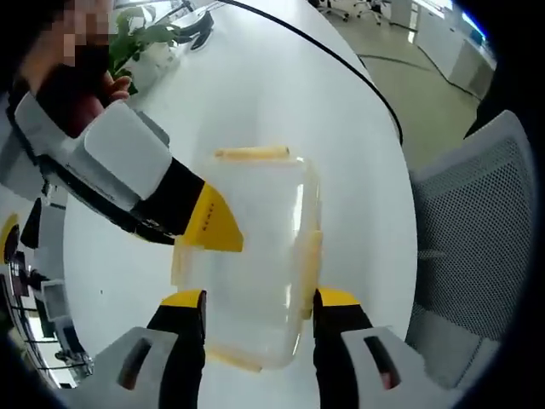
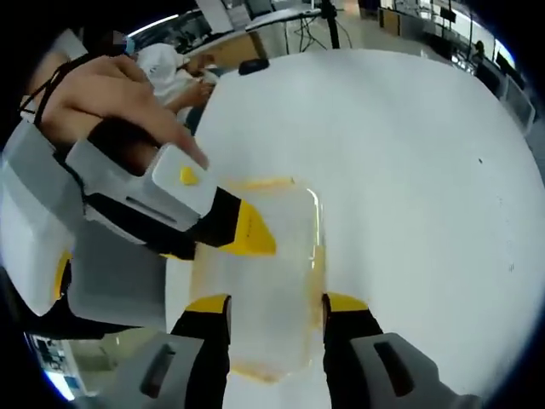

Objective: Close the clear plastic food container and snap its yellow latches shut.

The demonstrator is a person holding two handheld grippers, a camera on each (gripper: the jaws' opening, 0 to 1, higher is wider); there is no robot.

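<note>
Clear, thin and probably light and slippery, the container (image 1: 255, 256) lies lidded on the white table (image 1: 341, 111), both open-jawed grippers, left gripper (image 1: 260, 311) and right gripper (image 2: 277, 308), poised over it, best pressed at its 3 o'clock yellow latch (image 1: 312, 260).

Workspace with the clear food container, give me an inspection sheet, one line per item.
Surface: white table, rounded edge.
Job's things: clear plastic container flat on table, lid on; yellow latches along its edges, whether snapped cannot be told.
Clutter: green plant at far edge.
Grippers: left hand-held gripper and right hand-held gripper both open, jaws straddling the container.
Cables: black cable across table.
Surroundings: mesh office chair, office desks.
</note>
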